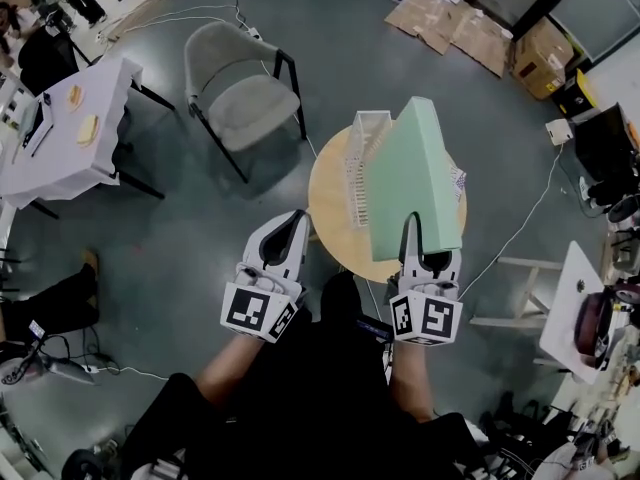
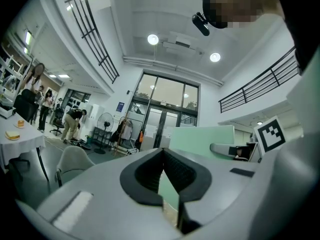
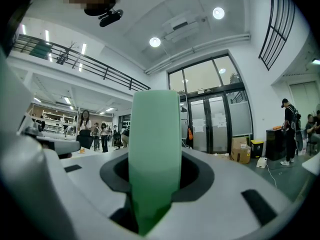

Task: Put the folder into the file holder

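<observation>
Right tool (image 3: 154, 184) is pinching the pale green thick card folder (image 1: 415, 168) by its near edge. In the right gripper view the green band fills the gap between the black pads. The jaws stand fairly wide only because the folder is thick. The folder is held upright with its long side running away toward 12 o'clock. My guess is it's held on edge like that so it can go straight down or forward into a slot.

The folder is in the air over the round light wooden table (image 1: 325, 208), not in the holder yet. The white wire-mesh file holder (image 1: 360, 153) stands on the table at about the 10 o'clock part of the top. The folder is just beside it at its 3 o'clock and overlaps it in the head view. Can't tell if they touch.

Left tool (image 1: 293, 220) has its jaws pressed together at the tips with nothing between them. It's parked at the table's 8 o'clock rim, well apart from the holder. It probably sits there to keep out of the way, or to be ready to steady the light holder if it slides.

Next move likely needs the folder shifted toward 9 o'clock to line up with a slot. The risk is the folder nudging or tipping the mesh holder.
</observation>
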A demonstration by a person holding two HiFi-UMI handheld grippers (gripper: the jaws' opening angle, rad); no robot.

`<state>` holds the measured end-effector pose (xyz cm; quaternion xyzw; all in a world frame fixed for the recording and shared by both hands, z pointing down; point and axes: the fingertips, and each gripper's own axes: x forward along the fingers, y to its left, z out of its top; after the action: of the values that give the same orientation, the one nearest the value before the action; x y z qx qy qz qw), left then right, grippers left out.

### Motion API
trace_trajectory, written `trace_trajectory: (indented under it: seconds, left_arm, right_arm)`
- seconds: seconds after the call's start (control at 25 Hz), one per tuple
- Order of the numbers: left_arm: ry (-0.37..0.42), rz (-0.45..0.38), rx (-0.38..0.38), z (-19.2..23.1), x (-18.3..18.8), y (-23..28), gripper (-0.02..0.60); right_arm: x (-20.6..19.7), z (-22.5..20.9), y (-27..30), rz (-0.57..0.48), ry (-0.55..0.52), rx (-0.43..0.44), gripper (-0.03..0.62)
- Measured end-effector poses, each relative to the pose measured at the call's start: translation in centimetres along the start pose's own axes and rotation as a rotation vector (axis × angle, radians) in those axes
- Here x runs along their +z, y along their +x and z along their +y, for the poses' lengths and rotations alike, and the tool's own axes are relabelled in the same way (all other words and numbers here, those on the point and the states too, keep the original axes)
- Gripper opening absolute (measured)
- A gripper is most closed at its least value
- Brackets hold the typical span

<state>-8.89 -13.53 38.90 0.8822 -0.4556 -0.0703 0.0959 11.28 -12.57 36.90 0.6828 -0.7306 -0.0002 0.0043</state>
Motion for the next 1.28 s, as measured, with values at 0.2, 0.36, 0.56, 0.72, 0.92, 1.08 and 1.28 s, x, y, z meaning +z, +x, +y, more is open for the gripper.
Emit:
trace_trajectory:
  seconds: [0.2, 0.36, 0.56, 0.72, 0.92, 1.08, 1.28]
  left_arm:
    - [-0.003, 0.002, 0.013, -0.5, 0.1, 2.6, 0.003]
    - [-0.004, 0.004, 0.025, -0.6, -0.1, 4.6, 0.003]
    - [-0.009, 0.011, 0.03, -0.2, -0.5, 6.0, 0.003]
    - [-0.011, 0.016, 0.03, -0.1, -0.7, 6.9, 0.003]
    - [-0.012, 0.021, 0.029, -0.2, -1.1, 7.5, 0.003]
    - [-0.012, 0.031, 0.025, -0.5, -1.4, 7.9, 0.003]
    - [-0.011, 0.032, 0.024, -0.5, -1.3, 8.1, 0.003]
  right_arm:
    - [-0.5, -1.7, 2.0, 0.002, 0.008, 0.012, 0.149]
    - [-1.0, -2.8, 3.4, 0.001, 0.013, 0.024, 0.149]
    - [-1.9, -3.0, 4.9, 0.006, 0.024, 0.036, 0.149]
    - [-2.4, -3.2, 5.6, 0.001, 0.032, 0.043, 0.149]
    - [-2.7, -3.2, 6.3, -0.003, 0.035, 0.049, 0.149]
    - [-3.3, -3.4, 6.6, -0.004, 0.04, 0.054, 0.149]
    - [-3.5, -3.3, 6.9, -0.01, 0.04, 0.053, 0.149]
